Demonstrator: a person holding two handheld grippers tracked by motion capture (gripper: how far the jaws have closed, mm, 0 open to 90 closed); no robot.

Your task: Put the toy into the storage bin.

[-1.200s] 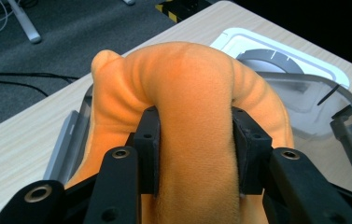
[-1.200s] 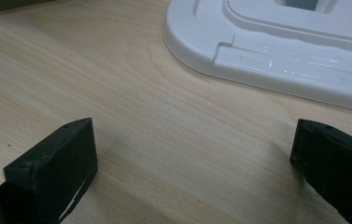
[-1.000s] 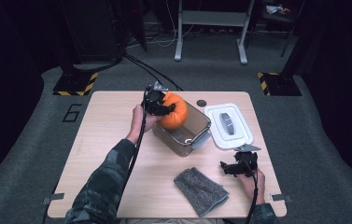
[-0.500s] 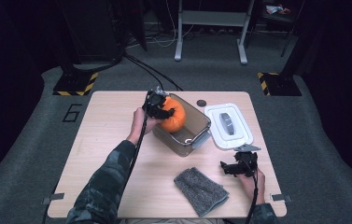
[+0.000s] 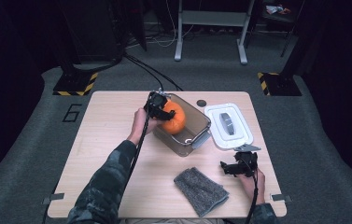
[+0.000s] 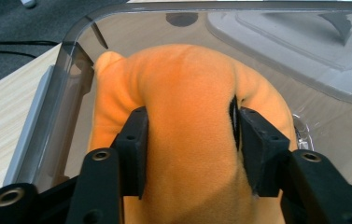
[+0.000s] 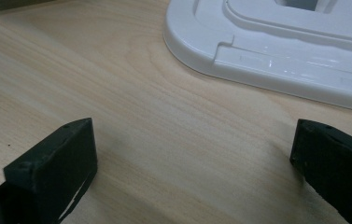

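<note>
1. At the centre of the high view, the left gripper point(image 5: 160, 107) has a soft orange plush toy point(image 5: 173, 117) between its jaws; the toy sits inside a clear, smoky plastic container point(image 5: 200, 122) with rounded corners.
2. Seen from the left gripper view, the plush toy point(image 6: 187, 116) is velvety and bulging, and the two black pads point(image 6: 134, 144) dent its sides; the jaws have just been opening, with the toy between them and the pads pressing on it.
3. Toward the lower right of the high view, the right gripper point(image 5: 235, 167) rests on the pale wood-grain worktop point(image 5: 108, 135), jaws spread wide around bare wood.
4. Right of the container lies a glossy white rectangular lid point(image 5: 228, 125) with rounded corners and a raised grey centre.
5. Low in the frame, left of the right gripper, lies a nubbly grey cloth point(image 5: 200, 190), roughly square.
6. Above the lid, a small dark disc point(image 5: 201, 102) lies flat.
</note>
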